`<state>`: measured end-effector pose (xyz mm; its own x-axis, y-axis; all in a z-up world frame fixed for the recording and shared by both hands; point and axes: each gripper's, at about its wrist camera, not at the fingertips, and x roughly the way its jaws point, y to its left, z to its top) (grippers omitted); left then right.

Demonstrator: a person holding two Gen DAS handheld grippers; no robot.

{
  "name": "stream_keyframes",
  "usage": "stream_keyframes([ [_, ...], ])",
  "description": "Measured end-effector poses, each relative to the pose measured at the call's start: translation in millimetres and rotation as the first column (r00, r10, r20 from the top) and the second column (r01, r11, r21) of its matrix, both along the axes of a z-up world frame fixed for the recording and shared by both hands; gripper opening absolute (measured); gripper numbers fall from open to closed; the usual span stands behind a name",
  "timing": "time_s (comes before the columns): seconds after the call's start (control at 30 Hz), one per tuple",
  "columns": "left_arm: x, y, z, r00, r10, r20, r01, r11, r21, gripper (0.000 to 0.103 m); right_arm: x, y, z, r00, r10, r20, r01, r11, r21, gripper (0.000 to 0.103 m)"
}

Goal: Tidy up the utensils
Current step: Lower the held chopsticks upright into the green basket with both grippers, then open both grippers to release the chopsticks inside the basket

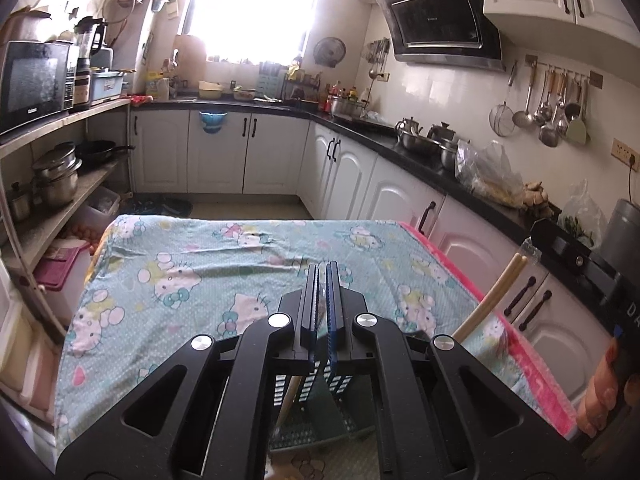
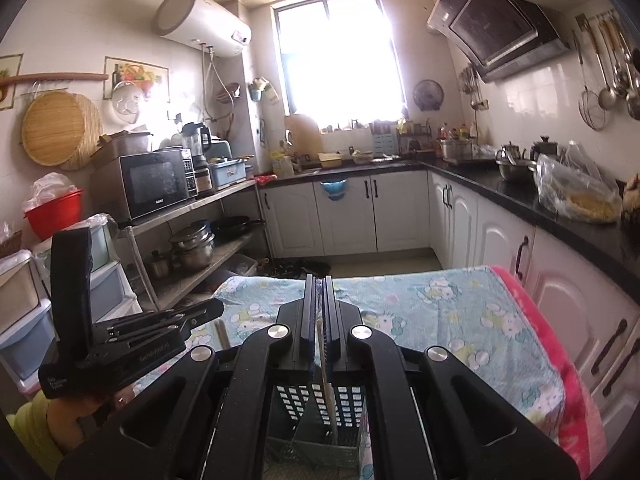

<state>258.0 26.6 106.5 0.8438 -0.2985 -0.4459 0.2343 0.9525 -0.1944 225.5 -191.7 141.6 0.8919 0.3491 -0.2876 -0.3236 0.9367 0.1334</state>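
- The left tool [image 1: 323, 276] is closed on a pale stick-like utensil, apparently a chopstick [image 1: 289, 396].
- The right tool [image 2: 319, 286] is clamped on chopsticks [image 2: 323, 360].
- Both hang over the green slotted utensil basket [image 2: 316, 446] on the cloth-covered desk [image 1: 192, 264].

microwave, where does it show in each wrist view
Left wrist view: the microwave sits at the far left edge, on the top shelf of the open rack.
Right wrist view: the microwave is left of centre, on the same shelf, with a red basin to its left.
Shared landmark: the bright window above the back counter.
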Motion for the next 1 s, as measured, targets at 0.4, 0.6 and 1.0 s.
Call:
stream_keyframes([
  [0.4, -10, 7, -4, 1.0, 0.001, -0.007, -0.001, 1.0, 0.02, 0.02, -18, -9, -14, 0.999, -0.049, -0.002, 0.049, 0.999, 0.02, 0.049],
  [0.6, -18, 15, -7, 1.0, 0.019, -0.01, -0.019, 1.0, 0.02, 0.043, -28, -13, -18, 0.997, -0.08, 0.001, 0.08, 0.997, -0.004, 0.056],
  [1.0, -42, 25, -10, 0.998, 0.065, 0.01, -0.065, 0.998, -0.005, 0.088, -44, -17, -29, 0.996, -0.087, 0.002, 0.087, 0.995, -0.049, 0.069],
])
